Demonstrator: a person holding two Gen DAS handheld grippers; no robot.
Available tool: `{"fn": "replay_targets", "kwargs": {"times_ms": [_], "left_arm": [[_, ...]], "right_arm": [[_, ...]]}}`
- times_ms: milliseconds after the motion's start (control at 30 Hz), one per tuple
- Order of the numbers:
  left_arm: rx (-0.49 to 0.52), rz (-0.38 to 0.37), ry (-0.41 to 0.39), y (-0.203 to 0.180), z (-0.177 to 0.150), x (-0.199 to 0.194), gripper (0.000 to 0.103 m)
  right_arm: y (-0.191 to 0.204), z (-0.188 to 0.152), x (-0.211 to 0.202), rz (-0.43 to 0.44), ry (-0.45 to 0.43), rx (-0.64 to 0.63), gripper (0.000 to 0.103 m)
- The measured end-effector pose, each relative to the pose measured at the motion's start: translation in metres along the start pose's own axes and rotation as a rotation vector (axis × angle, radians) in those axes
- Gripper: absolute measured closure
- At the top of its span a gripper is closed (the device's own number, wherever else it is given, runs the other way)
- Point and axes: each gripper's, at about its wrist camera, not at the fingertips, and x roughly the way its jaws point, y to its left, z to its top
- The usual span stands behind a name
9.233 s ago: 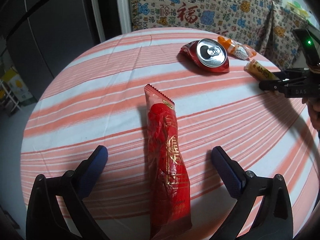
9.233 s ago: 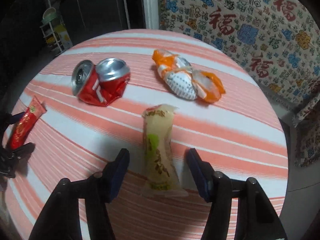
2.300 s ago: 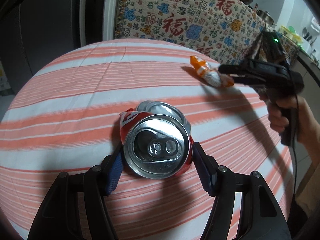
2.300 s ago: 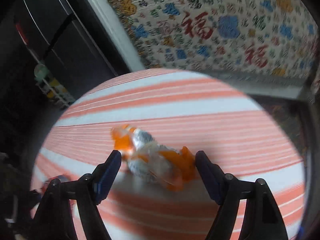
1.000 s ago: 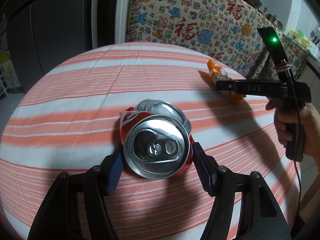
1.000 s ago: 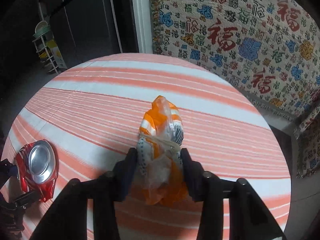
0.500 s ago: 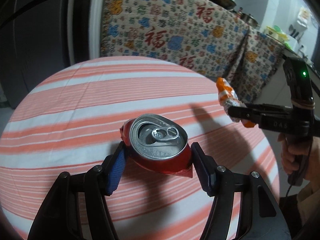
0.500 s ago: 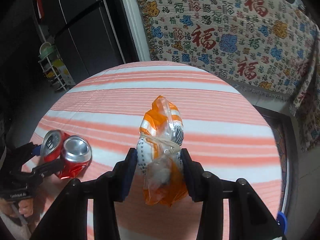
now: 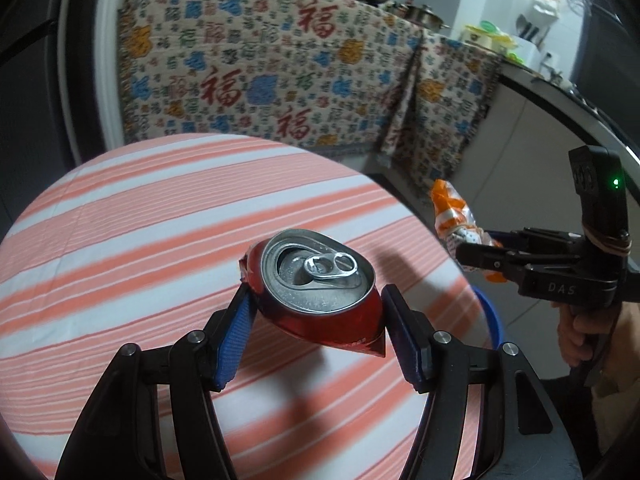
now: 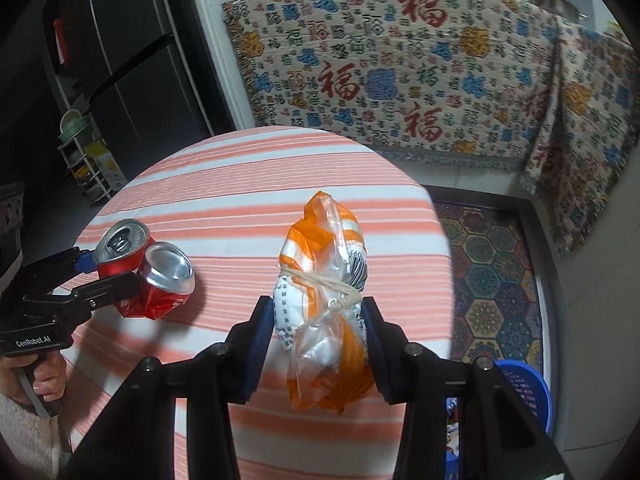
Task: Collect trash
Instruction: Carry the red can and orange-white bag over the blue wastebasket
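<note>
Both loads have lifted off the striped table [image 10: 248, 184]: left gripper [image 9: 316, 312] pinching the crushed red cans [image 9: 320, 292], right gripper [image 10: 320, 320] clamping the tied orange-and-white plastic bag [image 10: 324, 280], nearing the blue bin [image 10: 524, 388] at lower right.

A crushed red-and-silver aluminium can [image 9: 320, 292] and an orange-and-white plastic bag [image 10: 326, 300] hung above the round orange-and-white striped tablecloth [image 9: 140, 220].
</note>
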Motion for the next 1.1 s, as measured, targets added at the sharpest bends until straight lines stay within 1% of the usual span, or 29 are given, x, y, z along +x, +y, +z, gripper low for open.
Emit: {"fn": "replay_targets", "kwargs": {"times_ms": [267,400,600,733,900,1000,1100], "left_arm": [[0.062,-0.095,0.017,-0.059,0.018,0.018,0.038],[0.101,-0.156,0.03,-0.099,0.03,0.031,0.038],[0.142,-0.266,0.069,-0.166,0.045,0.065,0.038],[0.172,-0.311,0.104,-0.211,0.047,0.093,0.038],[0.2,-0.33,0.15,-0.25,0.041,0.128,0.038],[0.206,-0.341,0.175,-0.264,0.034,0.147,0.038],[0.205,-0.346,0.198,-0.272,0.028,0.164,0.038]], "right_arm": [[-0.057,-0.024,-0.042,-0.053,-0.043,0.1,0.059],[-0.087,-0.03,-0.061,-0.095,-0.062,0.133,0.059],[-0.144,-0.052,-0.084,-0.178,-0.069,0.222,0.059],[-0.182,-0.072,-0.089,-0.221,-0.053,0.273,0.059],[-0.223,-0.101,-0.085,-0.27,-0.027,0.34,0.059],[-0.246,-0.121,-0.075,-0.278,-0.005,0.384,0.059],[-0.259,-0.135,-0.066,-0.271,0.024,0.41,0.058]]}}
